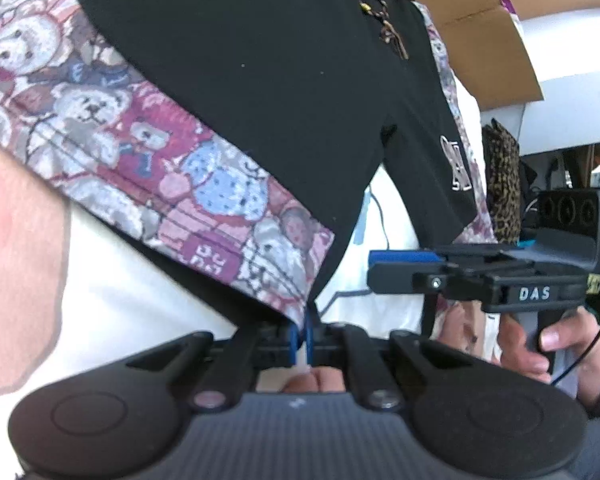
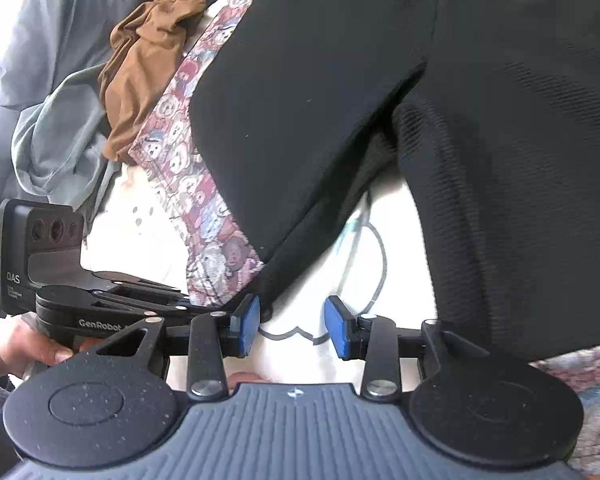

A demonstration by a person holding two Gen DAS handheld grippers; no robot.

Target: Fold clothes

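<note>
Black shorts (image 1: 268,80) with teddy-bear print side panels (image 1: 112,120) and a braided drawstring (image 1: 380,4) lie spread over a white cloth. My left gripper (image 1: 303,334) is shut on the hem corner of one shorts leg, at its bear-print edge. My right gripper (image 2: 293,326) is open, its blue pads (image 2: 249,322) just below the hem of the shorts (image 2: 340,80), above the white cloth. The right gripper also shows in the left wrist view (image 1: 404,268), to the right of the shorts. The left gripper's body appears in the right wrist view at the left (image 2: 100,312).
A white cloth with a line drawing (image 2: 364,256) lies under the shorts. A brown garment (image 2: 148,52) and a grey-blue garment (image 2: 56,136) lie crumpled at the left. A leopard-print item (image 1: 502,176) and a cardboard box (image 1: 488,28) are at the right.
</note>
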